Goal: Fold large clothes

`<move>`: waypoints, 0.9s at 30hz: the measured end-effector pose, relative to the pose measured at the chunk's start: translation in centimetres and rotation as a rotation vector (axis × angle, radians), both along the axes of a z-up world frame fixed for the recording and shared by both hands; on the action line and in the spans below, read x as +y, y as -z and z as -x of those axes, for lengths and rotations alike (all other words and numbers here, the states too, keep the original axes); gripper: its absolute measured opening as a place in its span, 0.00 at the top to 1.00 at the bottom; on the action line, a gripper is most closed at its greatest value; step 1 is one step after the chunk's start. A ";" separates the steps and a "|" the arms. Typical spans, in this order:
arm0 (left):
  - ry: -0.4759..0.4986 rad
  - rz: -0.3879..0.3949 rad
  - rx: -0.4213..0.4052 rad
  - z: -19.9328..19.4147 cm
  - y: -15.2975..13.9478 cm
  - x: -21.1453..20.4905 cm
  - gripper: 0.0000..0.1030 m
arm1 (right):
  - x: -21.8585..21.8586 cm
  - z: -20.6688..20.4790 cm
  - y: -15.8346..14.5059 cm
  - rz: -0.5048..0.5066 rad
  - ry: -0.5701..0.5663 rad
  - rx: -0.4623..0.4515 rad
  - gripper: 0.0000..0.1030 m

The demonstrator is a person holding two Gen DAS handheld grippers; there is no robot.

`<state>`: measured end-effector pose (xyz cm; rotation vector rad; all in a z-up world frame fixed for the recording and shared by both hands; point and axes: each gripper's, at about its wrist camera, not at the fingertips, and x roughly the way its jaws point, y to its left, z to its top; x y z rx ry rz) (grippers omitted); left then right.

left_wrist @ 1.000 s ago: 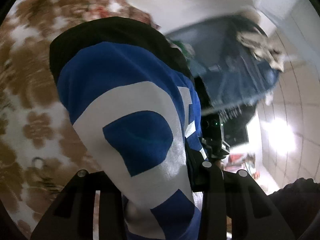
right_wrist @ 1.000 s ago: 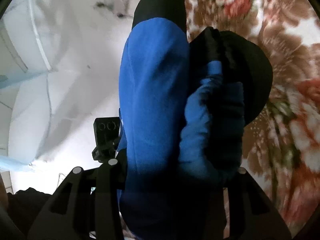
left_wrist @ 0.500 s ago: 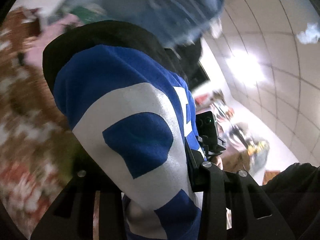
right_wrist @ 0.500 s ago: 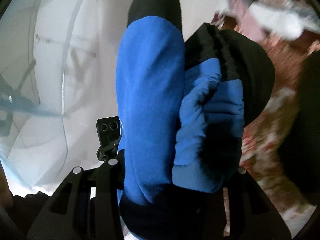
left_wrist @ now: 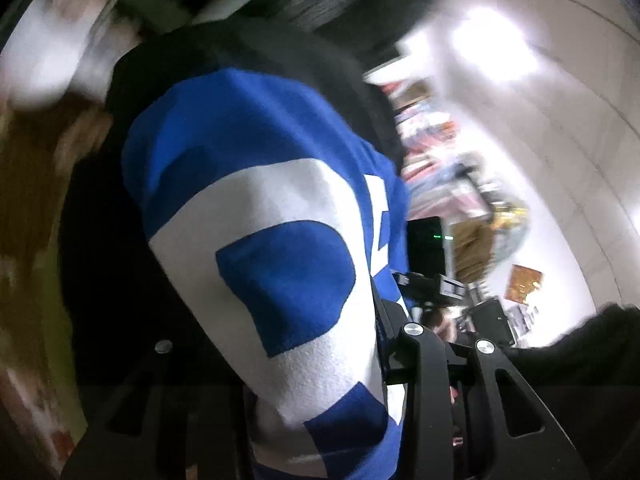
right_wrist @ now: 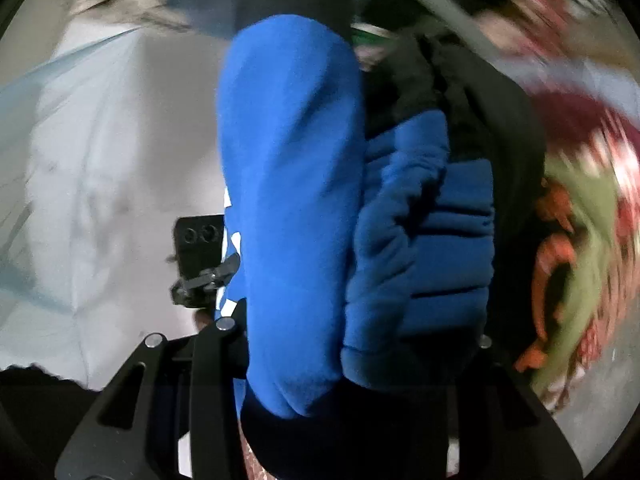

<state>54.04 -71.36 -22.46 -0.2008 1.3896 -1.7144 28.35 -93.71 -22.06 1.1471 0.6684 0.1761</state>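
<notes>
The blue sweatshirt, with a large white letter print and black trim, is held up in the air between both grippers, clear of any surface, and fills the middle of each wrist view. The left gripper has its fingers pinching a thick fold of the printed panel. The right gripper has its fingers pinching a plain blue fold together with a bunched, ribbed blue-and-black part, probably a cuff or hem.

The surroundings are smeared by motion blur, so the garment is likely being swung or carried quickly. In my judgement, that is the main risk: a thick, soft bundle can creep out of a narrow pinch under a fast swing, and the bunched part on the right looks the less secure. If one side slips, the fold made so far would open. The other gripper's camera mount sits just beside the cloth, so the two tools could knock together. A floral bedcover and a white wall lie behind; laying down unevenly there would wrinkle the fold.
</notes>
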 end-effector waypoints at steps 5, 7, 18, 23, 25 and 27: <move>-0.008 -0.140 0.091 -0.3 8.8 1.3 0.64 | 2.1 0.3 9.5 -0.125 0.011 0.070 0.56; -0.021 -0.142 0.096 -0.2 8.9 1.6 0.62 | 2.2 0.2 9.8 -0.130 0.011 0.075 0.50; -0.027 -0.325 -0.146 1.3 3.5 1.2 0.05 | -1.7 5.1 5.2 -0.061 0.130 0.184 0.07; -0.187 -0.446 -0.665 2.6 -3.0 3.6 0.05 | -2.8 5.7 -2.0 0.147 0.218 0.256 0.07; -0.234 -0.393 -0.784 4.9 -6.1 3.7 0.05 | -1.1 3.1 -7.2 0.438 0.196 0.323 0.04; -0.236 -0.309 -0.924 8.4 -9.2 2.9 0.05 | 1.0 1.2 -9.4 0.657 0.175 0.358 0.04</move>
